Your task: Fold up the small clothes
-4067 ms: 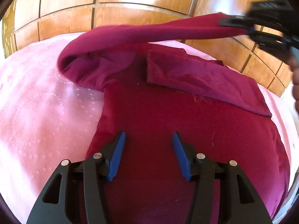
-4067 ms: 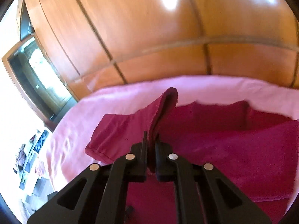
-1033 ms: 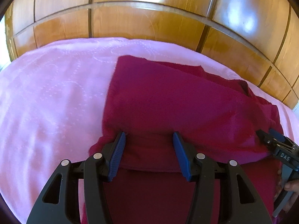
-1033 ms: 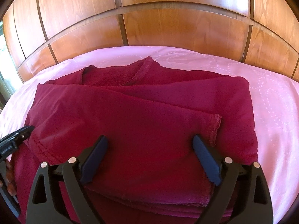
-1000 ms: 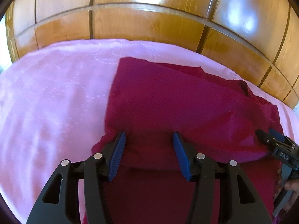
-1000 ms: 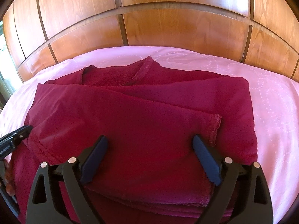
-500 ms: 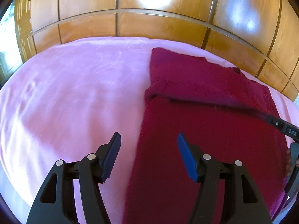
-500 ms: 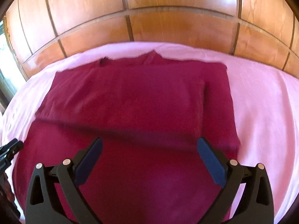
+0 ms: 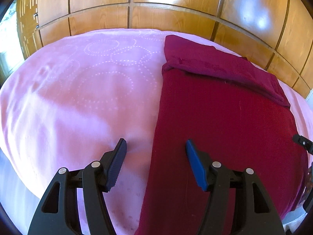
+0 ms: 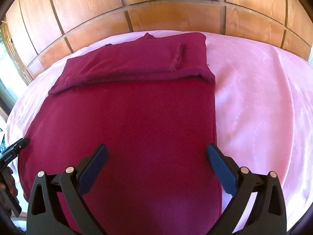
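There is 1 dark red garment (image 9: 225, 129), lying flat on the pink bedspread (image 9: 82, 98) with 1 folded band of its own cloth across its far end (in the right wrist view a hemmed edge (image 10: 177, 59) runs over that band). There are 2 grippers. The left gripper (image 9: 156, 152) hangs over the garment's left edge, its jaws apart and empty: 1 blue pad is above the pink spread, the other above the red cloth. The right gripper (image 10: 156, 156) stands at its widest over the near part of the garment, toward the right edge, gripping nothing. Each gripper's black tip shows at the border of the other's view. The bedspread carries rings of small pale dots and covers the whole bed. Behind it runs 1 wall of glossy wooden panels (image 10: 156, 13), split by dark seams and catching bright glare.
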A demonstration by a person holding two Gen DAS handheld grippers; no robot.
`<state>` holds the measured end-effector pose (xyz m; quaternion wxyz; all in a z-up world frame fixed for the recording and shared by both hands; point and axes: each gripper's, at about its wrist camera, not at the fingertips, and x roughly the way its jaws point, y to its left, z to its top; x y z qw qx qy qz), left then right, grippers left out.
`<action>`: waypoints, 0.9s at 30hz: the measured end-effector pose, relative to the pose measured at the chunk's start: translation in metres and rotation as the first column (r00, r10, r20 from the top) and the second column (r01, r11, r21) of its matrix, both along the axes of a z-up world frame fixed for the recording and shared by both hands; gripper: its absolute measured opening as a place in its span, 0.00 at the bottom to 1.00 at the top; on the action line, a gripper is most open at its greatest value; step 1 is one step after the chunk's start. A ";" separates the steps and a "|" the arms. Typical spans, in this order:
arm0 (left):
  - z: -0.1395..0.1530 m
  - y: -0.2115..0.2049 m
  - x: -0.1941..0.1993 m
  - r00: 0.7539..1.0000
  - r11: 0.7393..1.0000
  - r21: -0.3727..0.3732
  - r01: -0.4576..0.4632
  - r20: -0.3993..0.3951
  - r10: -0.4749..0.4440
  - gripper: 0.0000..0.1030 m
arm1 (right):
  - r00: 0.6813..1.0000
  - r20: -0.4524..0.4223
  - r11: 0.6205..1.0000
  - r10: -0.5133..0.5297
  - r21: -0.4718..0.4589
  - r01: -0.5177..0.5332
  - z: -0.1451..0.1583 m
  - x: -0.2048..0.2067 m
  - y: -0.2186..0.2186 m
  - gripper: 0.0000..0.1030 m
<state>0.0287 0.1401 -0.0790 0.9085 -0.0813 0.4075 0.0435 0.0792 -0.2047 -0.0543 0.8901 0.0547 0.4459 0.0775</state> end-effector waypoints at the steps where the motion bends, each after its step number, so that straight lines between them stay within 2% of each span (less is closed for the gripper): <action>1: -0.001 -0.001 -0.002 1.000 1.000 0.001 0.000 0.002 0.000 0.60 | 1.000 0.000 1.000 0.005 -0.001 -0.005 -0.001 -0.005 0.000 0.98; 9: -0.001 -0.005 -0.011 1.000 1.000 0.010 0.012 -0.003 -0.012 0.60 | 1.000 -0.002 1.000 0.015 -0.008 -0.015 0.000 -0.031 -0.004 0.98; 16: -0.003 -0.008 -0.022 1.000 0.999 0.020 0.027 -0.013 -0.026 0.60 | 0.998 -0.041 0.997 -0.046 0.066 0.049 -0.008 -0.049 -0.031 0.98; 21: -0.005 -0.009 -0.029 0.999 0.999 0.017 0.034 -0.022 -0.033 0.60 | 0.998 -0.049 0.997 -0.037 0.073 0.040 -0.008 -0.060 -0.031 0.98; 27: -0.006 -0.008 -0.036 0.998 0.998 0.011 0.054 -0.038 -0.054 0.60 | 0.996 -0.084 0.989 -0.038 0.140 0.049 -0.007 -0.074 -0.040 0.98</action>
